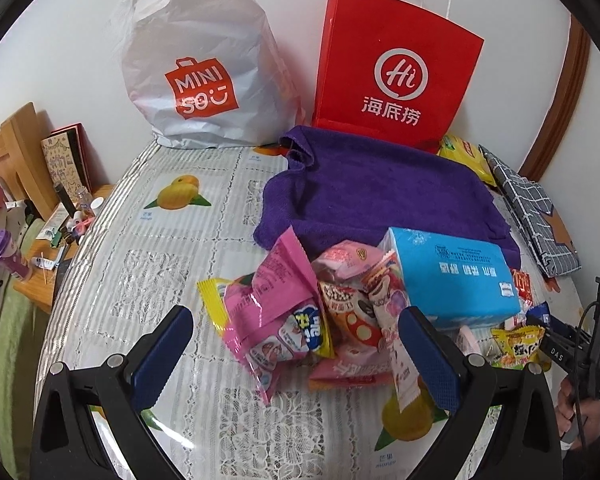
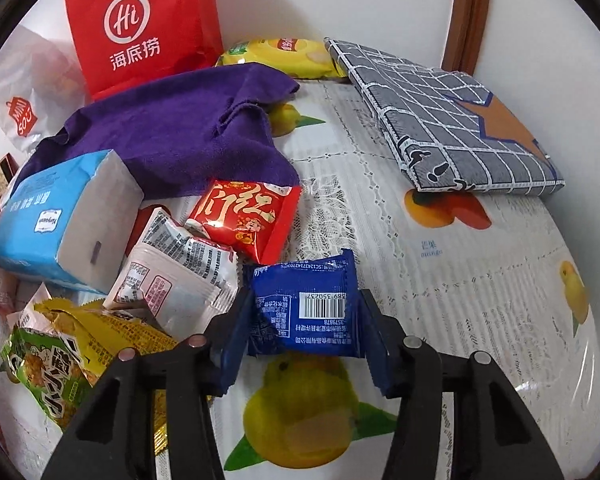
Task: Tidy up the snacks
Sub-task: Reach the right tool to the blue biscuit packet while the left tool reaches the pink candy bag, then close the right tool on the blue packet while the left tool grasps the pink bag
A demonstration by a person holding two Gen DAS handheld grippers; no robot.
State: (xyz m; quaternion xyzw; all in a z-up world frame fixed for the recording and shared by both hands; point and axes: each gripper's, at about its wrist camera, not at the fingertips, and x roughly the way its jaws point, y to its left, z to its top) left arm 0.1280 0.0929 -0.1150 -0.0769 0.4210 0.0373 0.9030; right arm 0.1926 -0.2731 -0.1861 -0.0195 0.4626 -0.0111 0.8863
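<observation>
Snack pile [image 1: 340,320] at centre-low of left view, on surface [image 1: 172,264] with lace-and-fruit-print cover: pink, red, yellow, green packets jumbled and overlapping. Blue snack packet [image 2: 304,312], barcode side up, crumpled, at lower centre of right view; right gripper [image 2: 304,328] jaws clamped on its two sides. Left gripper [image 1: 296,352] jaws wide apart, nothing gripped, pink packets between them.

Around, big to small:
- white plastic bag [image 1: 196,80] upper left, red paper bag [image 1: 392,76] upper centre, both against wall
- purple towel [image 1: 384,196] mid-frame behind pile
- folded grey checked cloth [image 2: 452,120] upper right in right view
- blue tissue pack [image 1: 456,276] lying on pile
- red packet [image 2: 244,216] and white packet [image 2: 172,276] just beside blue snack packet, crowding left side.
</observation>
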